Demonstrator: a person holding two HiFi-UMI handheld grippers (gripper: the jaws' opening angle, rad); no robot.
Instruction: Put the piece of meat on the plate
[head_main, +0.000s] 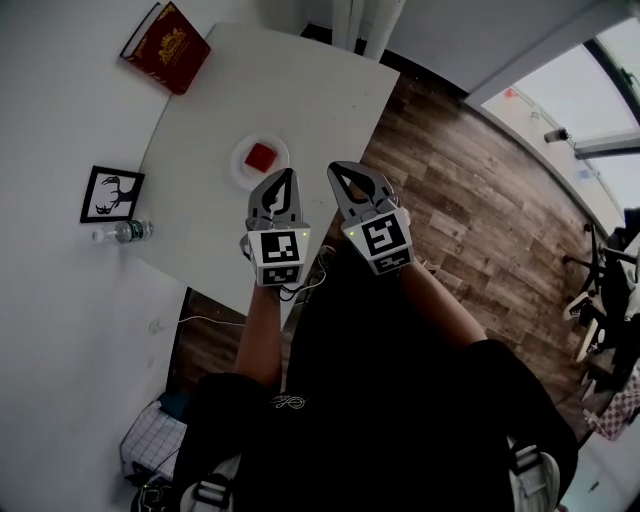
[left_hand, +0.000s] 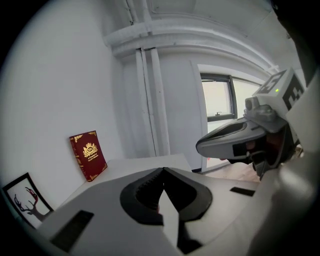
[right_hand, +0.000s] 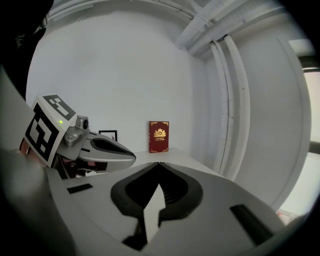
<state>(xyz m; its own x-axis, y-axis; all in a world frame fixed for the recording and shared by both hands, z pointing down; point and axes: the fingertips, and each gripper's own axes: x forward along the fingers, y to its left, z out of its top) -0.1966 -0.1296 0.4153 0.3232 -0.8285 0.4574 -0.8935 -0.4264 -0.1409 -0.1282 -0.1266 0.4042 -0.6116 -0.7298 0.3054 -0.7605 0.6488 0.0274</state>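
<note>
**Meat Is on the Plate, Both Claws Are Empty**

**Head view.** The piece of meat (head_main: 261, 156) is a red square. It lies in the middle of the white plate (head_main: 240, 172). The plate sits on the white surface (head_main: 320, 90). So the job looks done, and I think all that is left is to take the claws away.

The left claw (head_main: 289, 174) and the right claw (head_main: 336, 169) are side by side, near the plate on the person's side of it. Neither one touches it. Both point away from the person, toward the plate. Both arms reach out in front of the body.

A red book (head_main: 167, 33), a picture frame (head_main: 110, 193) and a water bottle (head_main: 122, 232) are by the wall, well apart from the plate.

**Left gripper view.** The left claw (left_hand: 163, 169) has its two jaws pressed together at the tips. Nothing is between them. It is held up in the air and points across the surface toward the book by the wall. The right claw floats just beside it, on the right. The plate and the meat do not show here.

**Right gripper view.** The right claw (right_hand: 159, 163) has its jaws pressed together too, and it pinches nothing. It also points at the book. The left claw is just beside it, on the left. The plate and the meat do not show here either.
</note>
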